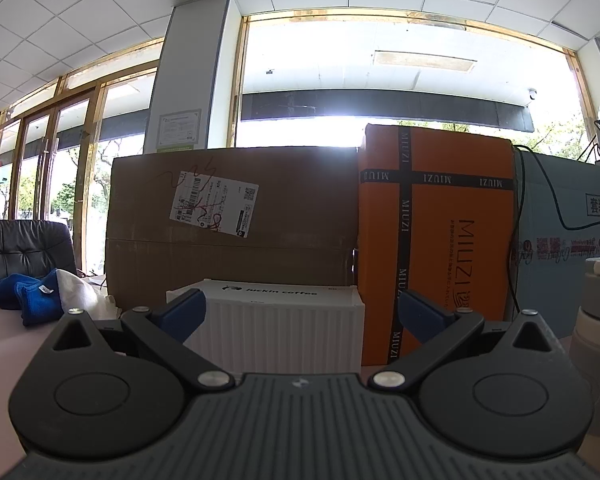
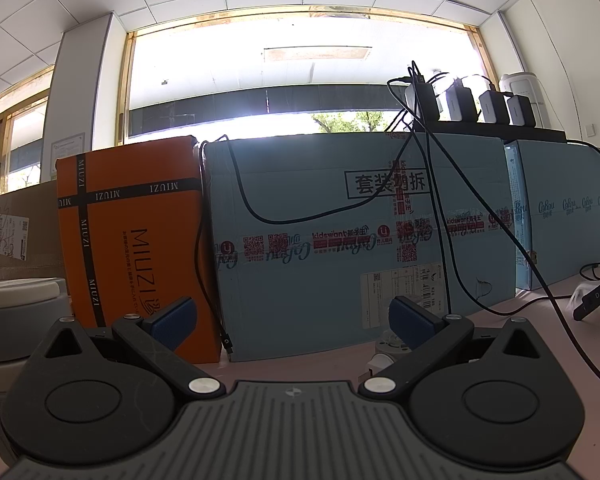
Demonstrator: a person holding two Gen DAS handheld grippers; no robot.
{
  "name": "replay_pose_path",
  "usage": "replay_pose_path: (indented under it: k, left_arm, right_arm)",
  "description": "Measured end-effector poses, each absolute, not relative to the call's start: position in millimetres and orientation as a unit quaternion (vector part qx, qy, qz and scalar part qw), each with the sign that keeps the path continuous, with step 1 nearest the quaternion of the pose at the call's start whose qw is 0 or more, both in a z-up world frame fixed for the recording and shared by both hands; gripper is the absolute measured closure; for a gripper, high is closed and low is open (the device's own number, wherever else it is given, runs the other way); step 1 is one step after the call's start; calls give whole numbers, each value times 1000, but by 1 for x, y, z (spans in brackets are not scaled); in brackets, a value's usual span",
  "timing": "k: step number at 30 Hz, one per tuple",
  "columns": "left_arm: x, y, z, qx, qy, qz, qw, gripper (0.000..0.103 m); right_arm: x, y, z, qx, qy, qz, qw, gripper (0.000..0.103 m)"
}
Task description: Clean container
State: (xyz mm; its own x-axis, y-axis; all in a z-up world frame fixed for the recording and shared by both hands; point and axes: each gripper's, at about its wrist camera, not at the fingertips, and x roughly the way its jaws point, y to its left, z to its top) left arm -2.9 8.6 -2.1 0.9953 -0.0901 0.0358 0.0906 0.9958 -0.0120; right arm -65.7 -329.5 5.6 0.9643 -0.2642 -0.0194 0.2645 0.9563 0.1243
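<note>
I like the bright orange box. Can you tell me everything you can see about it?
The orange box looks like glossy card. It stands upright on the table in the back row, with the brown box on one side and the blue box on the other. Black printed bands reading MIUZI cross it like ribbon, and a big MIUZI runs sideways. It looks closed. A black cable hangs beside it.

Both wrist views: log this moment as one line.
left gripper: open, empty | right gripper: open, empty | grey container: untouched | blue cloth: on table
</note>
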Motion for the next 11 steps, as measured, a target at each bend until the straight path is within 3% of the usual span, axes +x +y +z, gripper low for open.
replay_pose_path:
  k: [11]
  left_arm:
    - [-3, 10, -1, -7, -17, -46, 999, 0]
  right_arm:
    - [-65, -330, 5, 64, 3, -134, 989, 0]
